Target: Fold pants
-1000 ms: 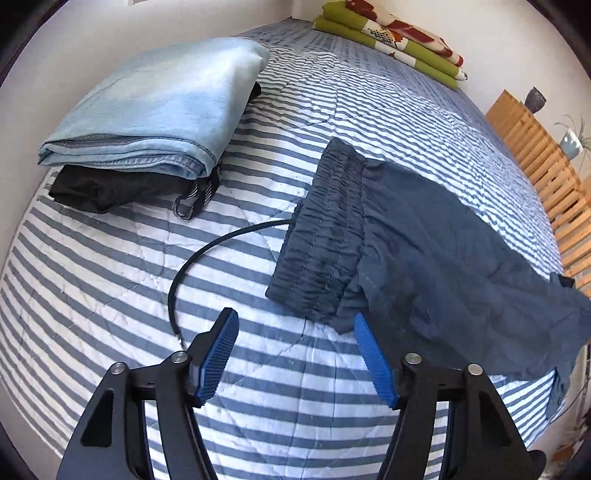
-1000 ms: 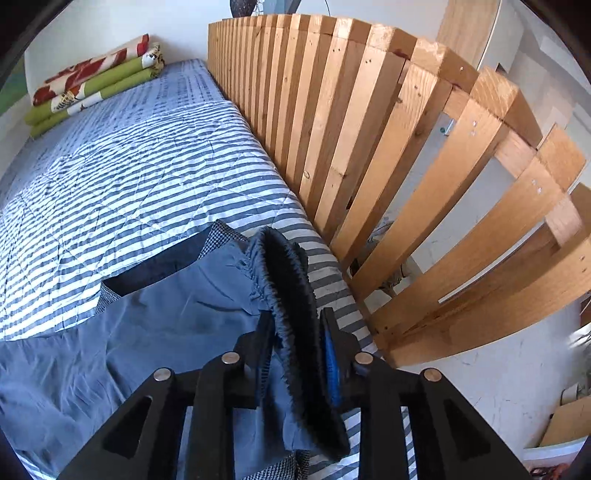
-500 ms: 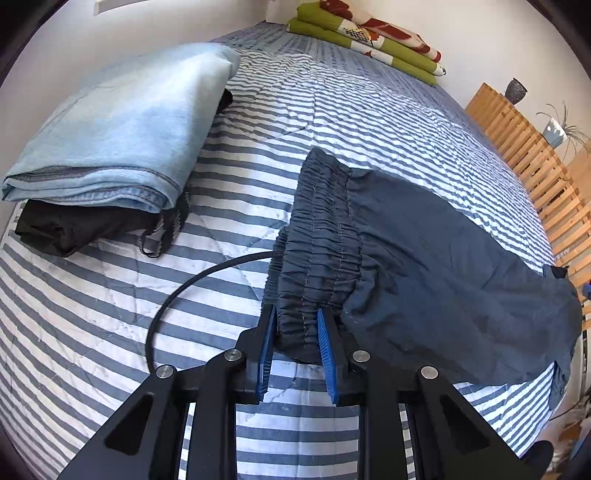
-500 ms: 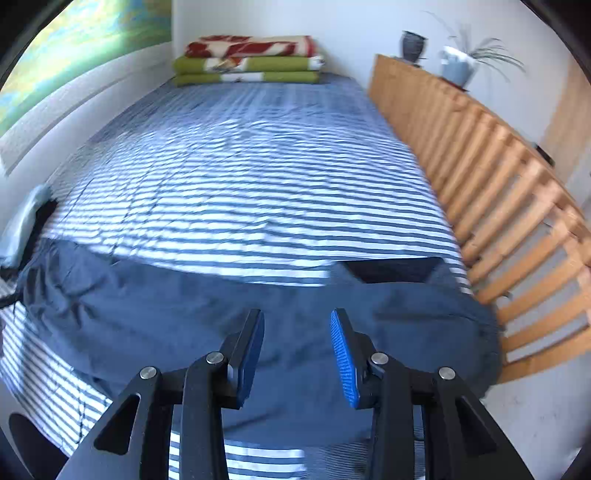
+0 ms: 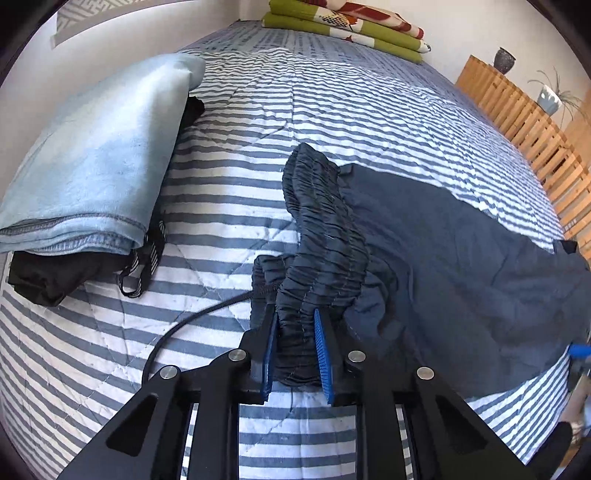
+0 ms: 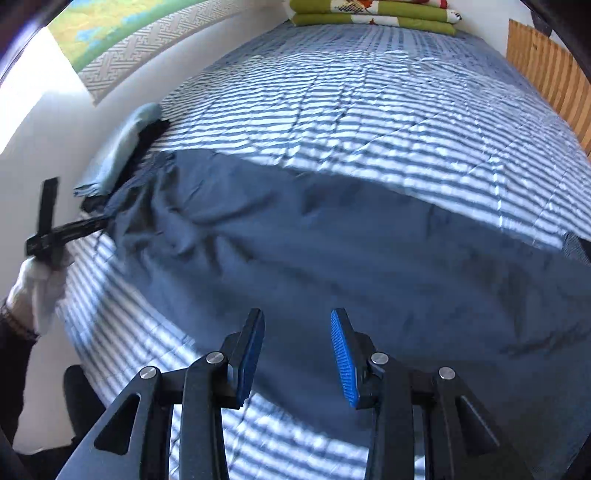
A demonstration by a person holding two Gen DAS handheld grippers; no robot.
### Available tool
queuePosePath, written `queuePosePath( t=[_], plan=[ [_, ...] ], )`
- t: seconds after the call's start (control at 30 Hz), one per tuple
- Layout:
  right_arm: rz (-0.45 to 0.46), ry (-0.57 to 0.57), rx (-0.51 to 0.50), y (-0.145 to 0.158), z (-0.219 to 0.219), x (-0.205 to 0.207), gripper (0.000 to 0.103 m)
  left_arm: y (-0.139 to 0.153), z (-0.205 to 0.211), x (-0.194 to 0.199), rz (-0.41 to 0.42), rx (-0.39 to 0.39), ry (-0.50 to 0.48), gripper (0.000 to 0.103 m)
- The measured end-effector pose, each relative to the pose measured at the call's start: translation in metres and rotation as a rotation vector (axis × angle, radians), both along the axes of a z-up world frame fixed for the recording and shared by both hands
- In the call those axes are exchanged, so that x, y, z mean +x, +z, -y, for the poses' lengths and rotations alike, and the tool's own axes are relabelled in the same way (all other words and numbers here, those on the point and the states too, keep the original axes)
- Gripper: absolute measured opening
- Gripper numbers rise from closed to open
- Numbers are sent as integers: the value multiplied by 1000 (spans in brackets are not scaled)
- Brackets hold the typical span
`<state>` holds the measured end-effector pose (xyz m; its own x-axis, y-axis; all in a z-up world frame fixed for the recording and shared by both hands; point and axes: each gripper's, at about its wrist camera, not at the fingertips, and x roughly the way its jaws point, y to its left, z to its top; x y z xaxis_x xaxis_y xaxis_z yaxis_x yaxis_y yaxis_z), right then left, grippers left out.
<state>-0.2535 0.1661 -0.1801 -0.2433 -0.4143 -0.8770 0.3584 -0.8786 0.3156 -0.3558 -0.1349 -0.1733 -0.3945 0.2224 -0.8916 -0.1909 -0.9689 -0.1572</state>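
Observation:
Dark blue pants [image 5: 461,258] lie spread across the striped bed [image 5: 332,110], their gathered elastic waistband [image 5: 325,229] toward the left. My left gripper [image 5: 293,325] has the near end of the waistband bunched between its blue pads, and its jaws are closing on it. The right wrist view shows the same pants [image 6: 332,251] from the foot side. My right gripper [image 6: 297,325] hovers open over the near edge of the pants, with nothing between its fingers. At the far left of that view a white-gloved hand [image 6: 37,284] holds the left gripper [image 6: 55,236] at the waistband.
Folded light-blue jeans [image 5: 92,158] sit on a black garment [image 5: 48,273] by the left wall. A black drawstring [image 5: 192,317] trails from the waistband. Folded green and red blankets [image 5: 347,26] lie at the head. A wooden slatted rail [image 5: 524,122] runs along the right side.
My left gripper moved onto the waistband, closed on it and bunched it up. My right gripper let go of the pants' hem by the rail and swung left over the spread fabric.

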Motion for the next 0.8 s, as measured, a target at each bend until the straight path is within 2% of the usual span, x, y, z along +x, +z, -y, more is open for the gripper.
queuePosePath(
  t=[0.1, 0.2, 0.27, 0.37, 0.5, 0.6, 0.8],
  plan=[
    [46, 67, -16, -13, 20, 36, 34, 13, -1, -16, -20, 24, 20, 19],
    [63, 98, -13, -37, 47, 46, 34, 28, -8, -28, -41, 16, 13, 18],
    [74, 84, -12, -51, 61, 41, 34, 36, -13, -36, -47, 8, 4, 18],
    [30, 39, -2, -58, 73, 25, 34, 42, -16, -49, -47, -2, 4, 17],
    [-44, -46, -40, -44, 66, 5, 34, 44, -19, -63, -41, -3, 7, 17],
    [-64, -91, -67, -37, 57, -7, 34, 40, -19, -69, -34, 9, 1, 17],
    [-39, -32, -7, -58, 80, -12, 34, 29, -14, -68, -20, -3, -7, 17]
  ],
)
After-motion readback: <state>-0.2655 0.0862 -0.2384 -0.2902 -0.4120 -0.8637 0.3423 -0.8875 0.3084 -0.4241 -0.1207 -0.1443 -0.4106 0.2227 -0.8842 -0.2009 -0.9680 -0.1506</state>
